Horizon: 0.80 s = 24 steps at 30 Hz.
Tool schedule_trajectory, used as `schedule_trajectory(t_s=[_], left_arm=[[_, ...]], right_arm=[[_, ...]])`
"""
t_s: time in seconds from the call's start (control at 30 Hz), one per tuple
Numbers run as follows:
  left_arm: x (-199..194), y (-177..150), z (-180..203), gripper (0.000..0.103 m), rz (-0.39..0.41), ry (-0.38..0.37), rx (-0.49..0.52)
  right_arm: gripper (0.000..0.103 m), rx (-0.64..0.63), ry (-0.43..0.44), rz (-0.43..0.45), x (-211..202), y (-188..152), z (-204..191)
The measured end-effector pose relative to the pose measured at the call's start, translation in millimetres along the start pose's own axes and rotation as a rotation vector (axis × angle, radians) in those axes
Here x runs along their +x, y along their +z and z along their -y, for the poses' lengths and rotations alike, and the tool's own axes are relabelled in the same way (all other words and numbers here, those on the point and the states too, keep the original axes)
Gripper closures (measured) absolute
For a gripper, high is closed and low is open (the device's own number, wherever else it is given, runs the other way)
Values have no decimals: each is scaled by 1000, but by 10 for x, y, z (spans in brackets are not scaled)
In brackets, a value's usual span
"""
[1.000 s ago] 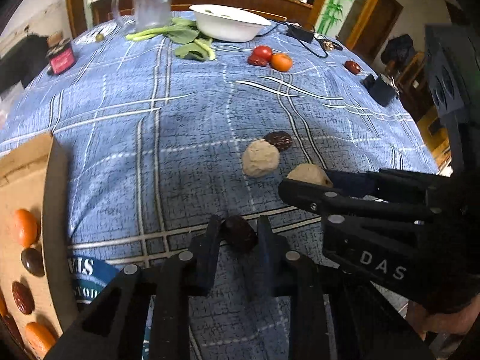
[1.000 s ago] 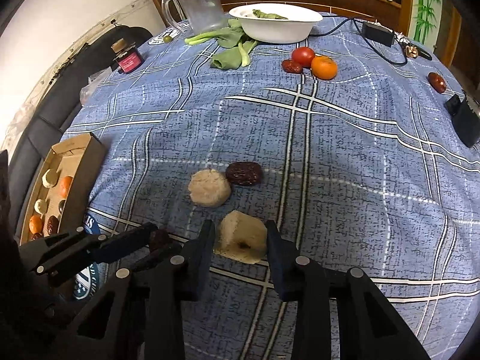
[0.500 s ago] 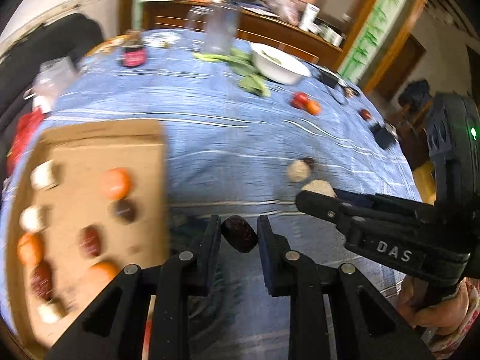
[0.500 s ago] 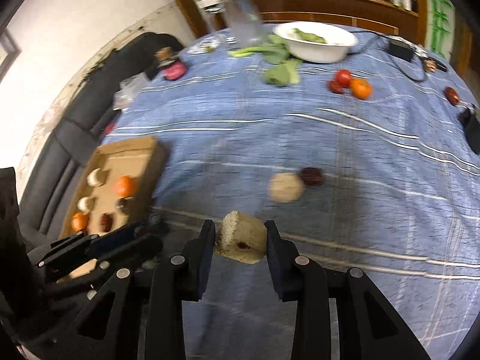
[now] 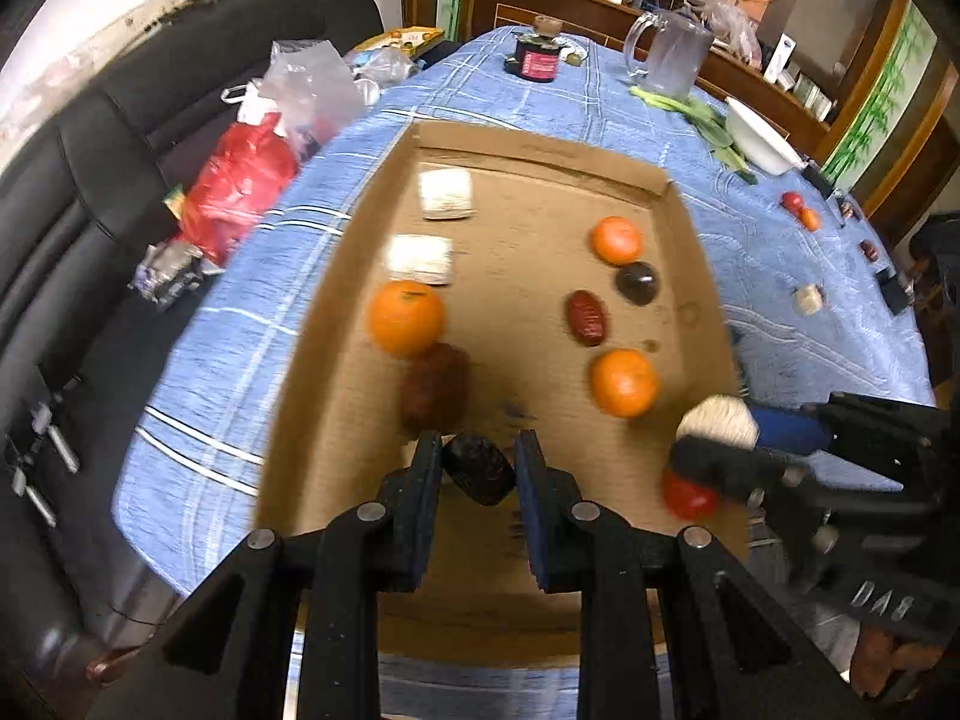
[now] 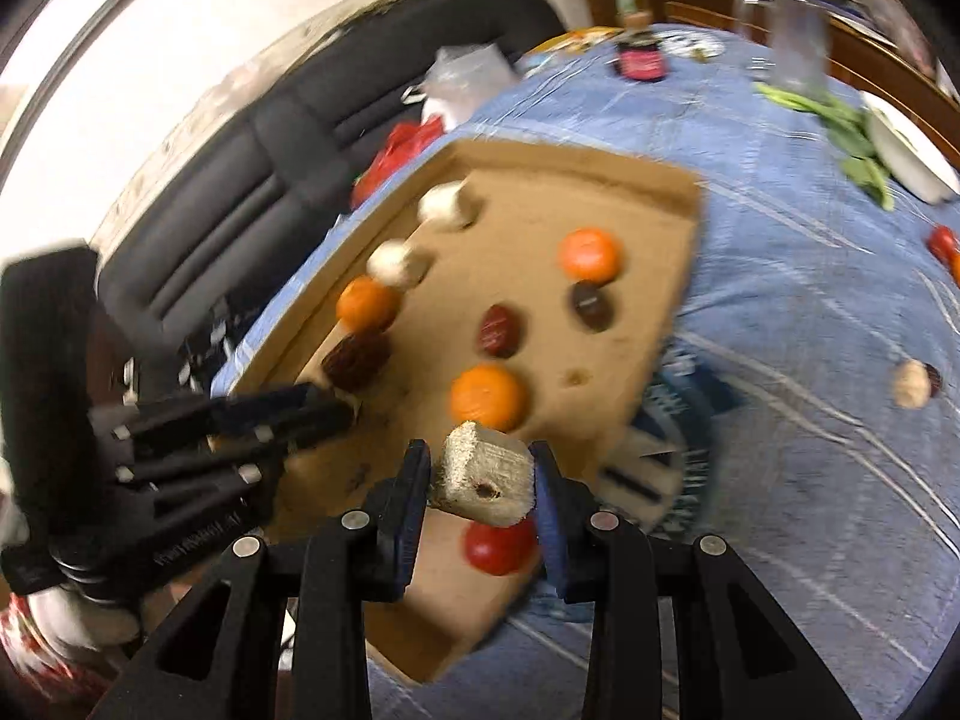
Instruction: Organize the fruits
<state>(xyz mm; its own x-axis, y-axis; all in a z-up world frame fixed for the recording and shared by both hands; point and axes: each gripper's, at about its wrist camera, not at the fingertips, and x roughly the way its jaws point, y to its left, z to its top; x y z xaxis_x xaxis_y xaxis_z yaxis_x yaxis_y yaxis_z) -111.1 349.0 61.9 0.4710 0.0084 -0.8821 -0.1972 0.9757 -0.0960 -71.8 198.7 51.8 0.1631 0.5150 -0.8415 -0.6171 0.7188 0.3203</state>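
Note:
My left gripper [image 5: 478, 468] is shut on a dark brown date [image 5: 479, 469] and hangs over the near part of the shallow cardboard box [image 5: 528, 162]. In the right wrist view my right gripper [image 6: 482, 476] is shut on a pale cut chunk of sugarcane [image 6: 486, 476] above the box's near right corner [image 6: 684, 186]. The box holds three oranges [image 5: 407, 317], dark dates [image 5: 585, 317], two white chunks [image 5: 445, 194] and a red tomato [image 6: 499, 545]. The right gripper [image 5: 720, 450] also shows at the box's right edge in the left wrist view.
A blue checked cloth [image 5: 588, 102] covers the table. Far off lie a glass pitcher [image 5: 669, 57], a dark jar [image 5: 538, 60], greens, a white bowl [image 5: 762, 144], a tomato and orange [image 5: 801, 210], and a pale chunk [image 5: 809, 299]. Plastic bags [image 5: 246, 180] sit on the black sofa [image 5: 78, 180] at left.
Both grippers have swung left from the middle of the table to above the cardboard box, each still holding its piece. The box now fills both views.

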Motion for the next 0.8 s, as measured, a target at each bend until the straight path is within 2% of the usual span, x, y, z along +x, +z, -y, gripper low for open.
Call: schedule_trajectory(t_s=[0.13, 0.27, 0.33, 0.5, 0.8], left_arm=[[-2, -18, -34, 79, 4, 6, 32], [-10, -16, -100, 79, 12, -30, 18], [-4, -4, -121, 76, 9, -29, 13], [22, 4, -173, 60, -7, -43, -21], [-215, 97, -49, 55, 56, -38, -24]], right_arm=[[66, -23, -7, -34, 190, -32, -144], [66, -9, -16, -45, 281, -20, -157], [65, 4, -18, -46, 309, -22, -149], [65, 23, -24, -41, 324, -21, -138], [62, 41, -31, 24, 68, -5, -57]])
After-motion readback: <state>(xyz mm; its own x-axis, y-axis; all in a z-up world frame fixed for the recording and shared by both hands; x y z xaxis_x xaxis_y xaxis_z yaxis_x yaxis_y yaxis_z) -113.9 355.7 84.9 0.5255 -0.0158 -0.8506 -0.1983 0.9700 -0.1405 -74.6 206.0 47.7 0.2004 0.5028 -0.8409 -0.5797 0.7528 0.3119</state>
